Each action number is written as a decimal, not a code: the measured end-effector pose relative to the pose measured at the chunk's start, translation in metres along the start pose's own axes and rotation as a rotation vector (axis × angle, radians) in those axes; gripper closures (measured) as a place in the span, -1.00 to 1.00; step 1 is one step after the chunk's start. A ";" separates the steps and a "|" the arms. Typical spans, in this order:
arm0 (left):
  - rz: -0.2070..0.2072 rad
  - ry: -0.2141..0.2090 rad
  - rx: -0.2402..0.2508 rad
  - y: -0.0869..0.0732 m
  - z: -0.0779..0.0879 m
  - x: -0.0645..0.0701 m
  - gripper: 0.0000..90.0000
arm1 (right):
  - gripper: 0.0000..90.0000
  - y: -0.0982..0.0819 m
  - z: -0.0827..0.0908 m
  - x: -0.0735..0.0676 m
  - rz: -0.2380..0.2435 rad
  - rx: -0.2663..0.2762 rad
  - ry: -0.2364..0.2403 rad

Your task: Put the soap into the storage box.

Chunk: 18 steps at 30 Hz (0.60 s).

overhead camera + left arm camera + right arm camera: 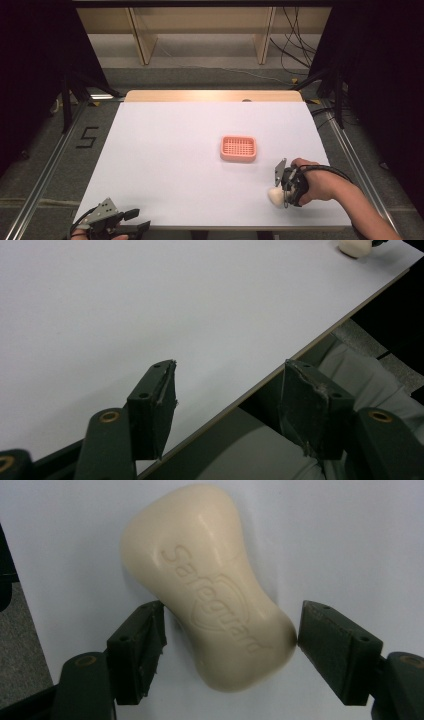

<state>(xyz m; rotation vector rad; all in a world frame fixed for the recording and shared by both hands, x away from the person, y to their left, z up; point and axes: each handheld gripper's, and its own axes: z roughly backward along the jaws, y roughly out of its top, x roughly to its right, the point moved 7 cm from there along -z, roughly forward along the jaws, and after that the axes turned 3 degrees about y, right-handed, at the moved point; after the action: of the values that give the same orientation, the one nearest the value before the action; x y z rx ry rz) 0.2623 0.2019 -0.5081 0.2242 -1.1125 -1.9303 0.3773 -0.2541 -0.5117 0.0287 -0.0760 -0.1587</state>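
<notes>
Soap bar (210, 585) is lying flat on the white table (165, 165) near the front right edge, long axis running diagonally across the right gripper (227, 630) view. Embossed "Safeguard" plus shield logo is facing up. Right jaws are sitting wide, straddling the bar's near end, one pad (340, 647) touching. Left gripper (227, 410) is idling wide at the front left edge.

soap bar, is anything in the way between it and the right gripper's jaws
Nothing visible. In the right gripper view the soap bar lies on the white table between the open jaws of the right gripper; the right-hand jaw is at its edge, and the left-hand one is very close.
</notes>
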 end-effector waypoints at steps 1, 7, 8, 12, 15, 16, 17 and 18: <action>0.000 0.000 0.000 0.000 0.000 0.000 -0.15 | -0.37 0.001 -0.001 0.001 0.016 0.002 -0.003; -0.001 -0.001 -0.001 0.000 0.000 0.000 -0.15 | -0.39 0.005 -0.004 0.000 0.028 0.002 0.017; 0.000 -0.001 0.000 0.000 0.000 0.000 -0.15 | -0.39 0.005 -0.005 -0.002 0.019 -0.002 0.029; -0.001 -0.001 -0.001 0.000 0.000 0.000 -0.15 | -0.37 0.007 -0.008 -0.002 0.039 0.003 0.028; 0.000 -0.003 0.002 0.000 0.000 0.000 -0.15 | -0.35 0.008 -0.010 -0.001 0.046 0.000 0.033; 0.000 -0.003 0.003 0.000 0.000 0.000 -0.15 | -0.34 0.007 -0.010 -0.002 0.034 -0.006 0.027; 0.000 -0.003 0.002 0.000 0.000 0.000 -0.15 | -0.32 0.006 -0.010 -0.001 0.042 -0.011 0.024; 0.000 -0.003 0.001 0.000 0.000 0.000 -0.15 | -0.31 0.007 -0.011 0.000 0.070 -0.007 0.025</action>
<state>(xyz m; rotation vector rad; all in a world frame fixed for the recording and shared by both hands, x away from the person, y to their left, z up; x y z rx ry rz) 0.2623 0.2017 -0.5080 0.2224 -1.1150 -1.9307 0.3794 -0.2468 -0.5223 0.0211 -0.0515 -0.0888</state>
